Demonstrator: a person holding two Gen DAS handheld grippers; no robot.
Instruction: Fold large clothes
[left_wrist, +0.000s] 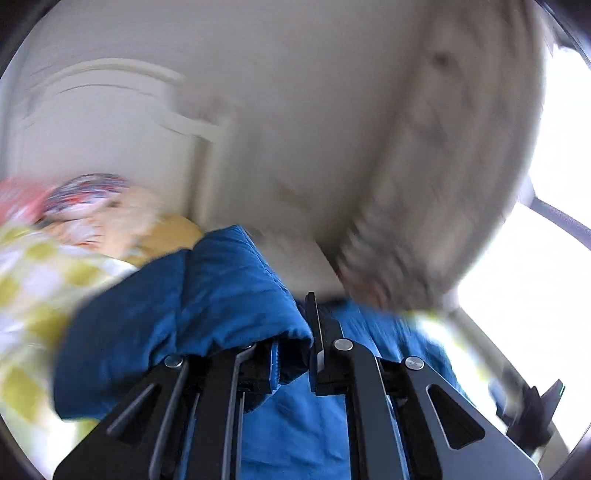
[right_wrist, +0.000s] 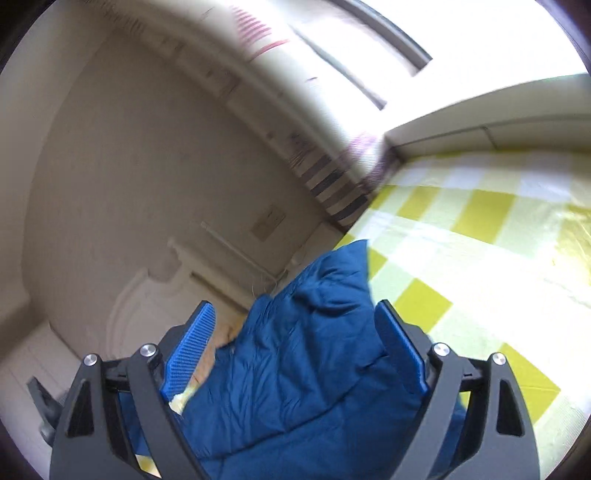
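My left hand-held gripper (left_wrist: 314, 343) is clamped fully shut on a puffy fold of the blue quilted jacket (left_wrist: 207, 295), lifted over the yellow-checked bed (right_wrist: 461, 258). My right hand-held gripper (right_wrist: 295, 347) stands wide; jacket cloth (right_wrist: 295, 369) bulges between the pads, neither visibly pressing.

Risk: single pinch on slippery padding may slide out, judging by blur. Right jaws closing could catch only a thin layer.

Room: wall close on one side of the bed, headboard with cushions (left_wrist: 85, 199) near; open bed towards the window.
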